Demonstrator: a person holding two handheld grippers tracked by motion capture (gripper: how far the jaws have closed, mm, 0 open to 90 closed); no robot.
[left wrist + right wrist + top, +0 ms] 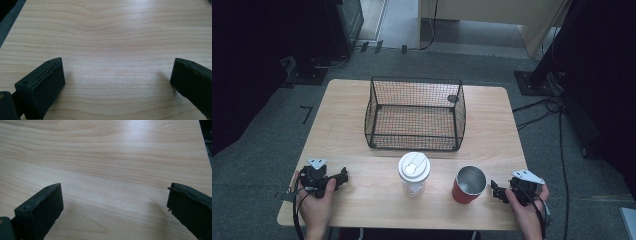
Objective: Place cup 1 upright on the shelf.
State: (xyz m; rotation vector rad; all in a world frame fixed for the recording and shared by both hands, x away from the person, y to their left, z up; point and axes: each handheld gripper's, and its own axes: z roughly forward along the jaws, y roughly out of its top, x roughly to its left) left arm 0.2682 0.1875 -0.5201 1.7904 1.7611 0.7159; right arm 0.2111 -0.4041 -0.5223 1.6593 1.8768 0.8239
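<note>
Two tools, one per hand, rest at the near corners of the wooden bench (pixel 357 145).

Left tool (pixel 343 176): held at the near left of the bench, pointing toward the middle. In the left gripper view its jaws stand spread wide over bare wood, nothing between them.

Right tool (pixel 495 190): held at the near right, just beside the red cup, pointing toward it but apart from it. In the right gripper view its jaws are likewise spread wide over bare wood, nothing between them.

Red cup (pixel 468 185): upright, open-topped, metal-lined inside; stands near the front edge, right of centre.

Clear tumbler (pixel 413 176): upright, capped with a white lid; stands at front centre, just left of the red cup and apart from it, well apart from the left tool.

Wire basket (pixel 416 114): black mesh, open at the top; sits at mid-bench behind the tumbler and the cup, touching neither.
</note>
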